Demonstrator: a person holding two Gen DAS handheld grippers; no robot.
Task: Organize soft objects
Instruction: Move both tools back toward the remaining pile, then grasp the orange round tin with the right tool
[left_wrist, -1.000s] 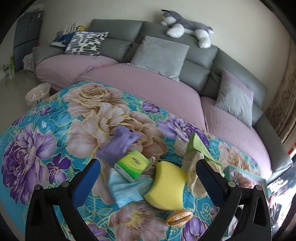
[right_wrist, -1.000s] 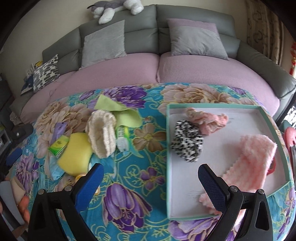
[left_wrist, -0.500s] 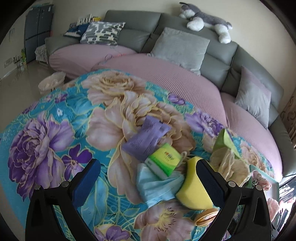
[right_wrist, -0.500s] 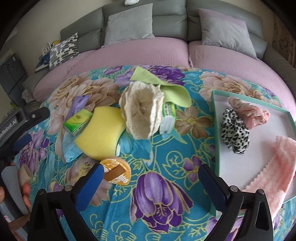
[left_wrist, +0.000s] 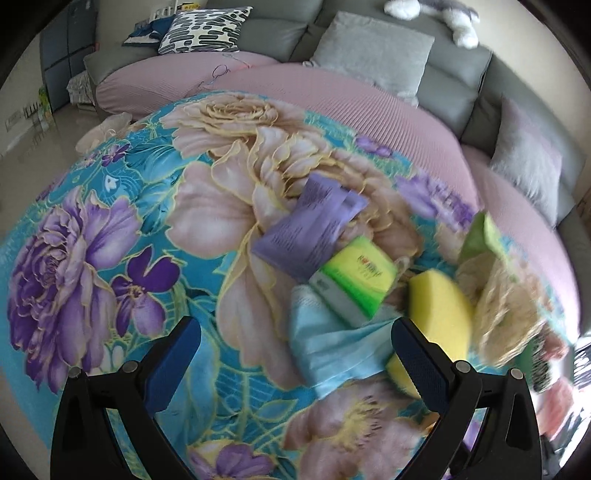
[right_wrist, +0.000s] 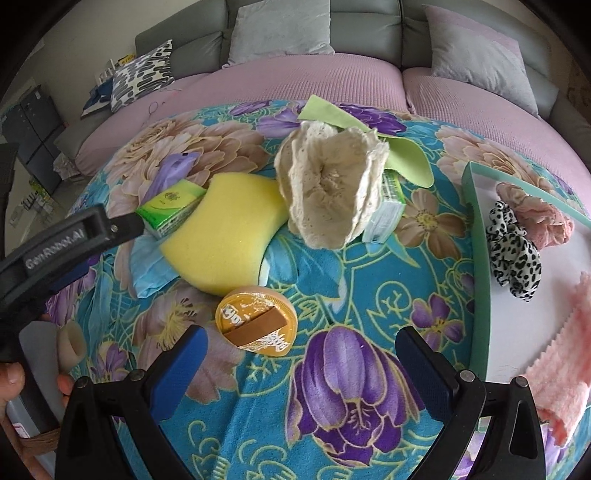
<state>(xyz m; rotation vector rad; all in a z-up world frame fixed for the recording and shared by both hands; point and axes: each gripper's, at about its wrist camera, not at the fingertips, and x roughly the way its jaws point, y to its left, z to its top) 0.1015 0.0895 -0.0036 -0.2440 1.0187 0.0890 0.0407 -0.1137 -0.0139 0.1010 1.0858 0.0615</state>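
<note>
Left hand-held gripper (left_wrist: 295, 354): jaws spread wide, nothing between them; it hangs over the flowered cloth, with the blue cloth's near corner between the blue fingertips (left_wrist: 177, 347).
Right hand-held gripper (right_wrist: 301, 356): jaws spread wide, holding nothing; the round orange snack pack (right_wrist: 255, 320) lies just ahead of the gap.
Surface (right_wrist: 332, 424): covered by a teal cloth printed with big purple and beige flowers, a pink and grey sofa (right_wrist: 295, 81) behind it.
Yellow sponge (right_wrist: 225, 229): thick, curved like a saddle, long axis running from near left to far right in the right wrist view; it lies on the blue cloth, its far edge touching the cream lace piece.
Cream lace piece (right_wrist: 332, 184): crumpled, ruffled edges, standing tall with its long axis running away from the camera; it rests on the light green cloth (right_wrist: 402, 155) and leans against a small tissue pack (right_wrist: 384, 218).
Green tissue pack (left_wrist: 354, 273): box-like, tilted, one end propped on the blue cloth, the other against the purple pouch.
Purple pouch (left_wrist: 314, 225): flat, printed text, long axis pointing away toward the sofa.
Blue cloth (left_wrist: 332, 347): pale, creased, spread flat under the green pack and sponge.
Tray (right_wrist: 476, 280): green-walled, white floor, at the right; it holds a leopard-print scrunchie (right_wrist: 513, 251), a pink scrunchie (right_wrist: 535, 218) touching it, and a fuzzy pink cloth (right_wrist: 561, 365) at the near end.
</note>
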